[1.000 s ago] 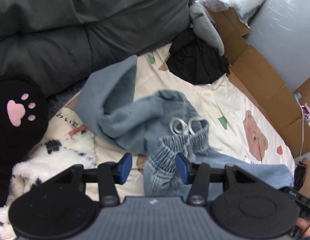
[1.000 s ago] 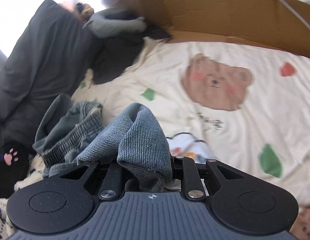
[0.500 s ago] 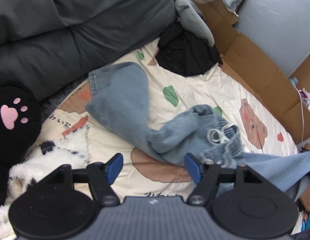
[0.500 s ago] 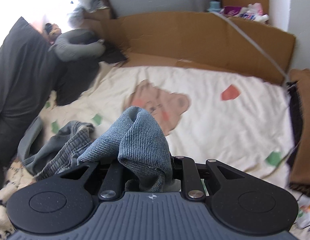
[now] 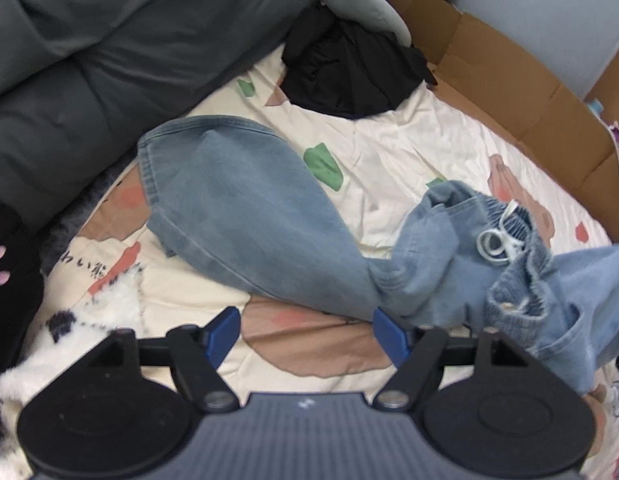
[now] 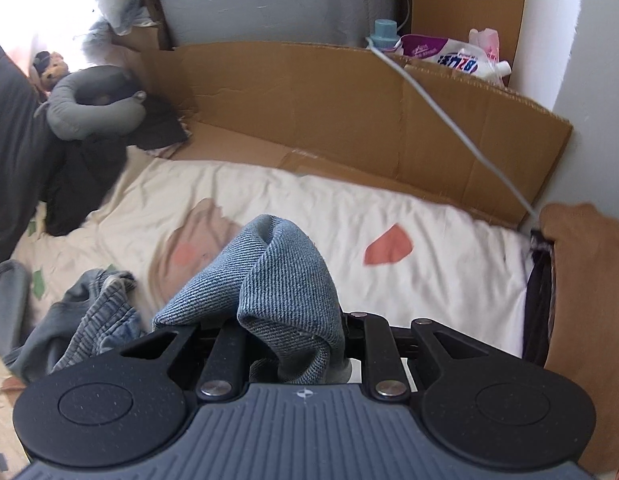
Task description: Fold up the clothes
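Note:
Light blue jeans (image 5: 253, 216) lie stretched across the cream printed bedsheet (image 5: 389, 152). One leg lies flat at the left, and the bunched elastic waistband with its white drawstring (image 5: 497, 240) is at the right. My left gripper (image 5: 307, 334) hovers above the sheet just below that leg, its jaws opening, with nothing between the blue pads. In the right wrist view my right gripper (image 6: 287, 344) is shut on a fold of the jeans' denim (image 6: 281, 264), lifted over the sheet. The rest of the jeans (image 6: 85, 320) trails off to the lower left.
A dark grey duvet (image 5: 89, 40) lies along the far left. A black garment (image 5: 349, 72) and a grey neck pillow (image 6: 89, 104) sit at the head. Cardboard sheets (image 6: 349, 112) line the far side. Brown fabric (image 6: 589, 280) lies at the right, a fluffy white blanket (image 5: 69, 344) at lower left.
The left gripper let go of the jeans' waistband, spread its jaws and sank toward the sheet. The right gripper pulled its denim fold to the right, stretching the jeans out flat.

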`<state>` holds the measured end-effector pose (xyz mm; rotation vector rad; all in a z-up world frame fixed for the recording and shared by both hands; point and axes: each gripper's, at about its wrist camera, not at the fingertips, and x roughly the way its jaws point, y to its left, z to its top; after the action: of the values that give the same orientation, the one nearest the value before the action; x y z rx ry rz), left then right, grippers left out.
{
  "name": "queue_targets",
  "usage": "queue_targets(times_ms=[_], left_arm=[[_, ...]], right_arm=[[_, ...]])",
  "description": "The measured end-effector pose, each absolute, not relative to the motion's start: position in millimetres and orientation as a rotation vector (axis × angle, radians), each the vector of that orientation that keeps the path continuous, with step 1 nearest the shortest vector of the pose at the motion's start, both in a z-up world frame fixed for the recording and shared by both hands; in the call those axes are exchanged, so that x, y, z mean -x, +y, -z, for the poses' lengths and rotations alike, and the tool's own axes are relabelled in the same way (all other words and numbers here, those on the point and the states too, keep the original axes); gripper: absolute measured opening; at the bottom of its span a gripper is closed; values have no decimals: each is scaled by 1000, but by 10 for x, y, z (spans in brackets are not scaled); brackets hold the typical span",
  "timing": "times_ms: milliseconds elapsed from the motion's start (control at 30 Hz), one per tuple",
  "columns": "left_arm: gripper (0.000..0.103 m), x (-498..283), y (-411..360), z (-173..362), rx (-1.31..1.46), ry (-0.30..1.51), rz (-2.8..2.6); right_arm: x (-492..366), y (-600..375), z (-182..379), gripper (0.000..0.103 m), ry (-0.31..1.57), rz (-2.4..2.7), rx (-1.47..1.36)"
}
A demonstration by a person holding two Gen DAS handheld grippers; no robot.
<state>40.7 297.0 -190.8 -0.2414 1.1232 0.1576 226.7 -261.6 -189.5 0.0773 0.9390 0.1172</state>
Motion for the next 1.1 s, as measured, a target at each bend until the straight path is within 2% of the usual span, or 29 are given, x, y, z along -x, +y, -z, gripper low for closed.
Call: queue_targets(times_ms=[267,333,400,500,633,700,1100], left_arm=[[80,-623,3131,2297,213,1152,-214],[81,-664,3215,2421,211,1157,-239],[81,-695,3314,2547,217,1163,-267],[81,-845,3454,2664,238,1164,-304],[81,-932,3660,2864,299,1165,-334],[81,-974,3744,2956,326,1163,-350],[81,-1134,4087,3441,490,1156,-433]], right_arm=[[-2806,-2828,2178,21,975,-62,-93],[-2840,-2801,2338,26,1019,-50,-58],[-2818,-2791,2481,41,1068,-29,-30],[-2679,-2864,2599,50,1092,-17,-58],[-2451,-2939,2665,52,1121,-15,-66],[-2352,-2962,2651,60,1122,-2,-63],[-1807,-2900,2347,65,1054,34,-162]])
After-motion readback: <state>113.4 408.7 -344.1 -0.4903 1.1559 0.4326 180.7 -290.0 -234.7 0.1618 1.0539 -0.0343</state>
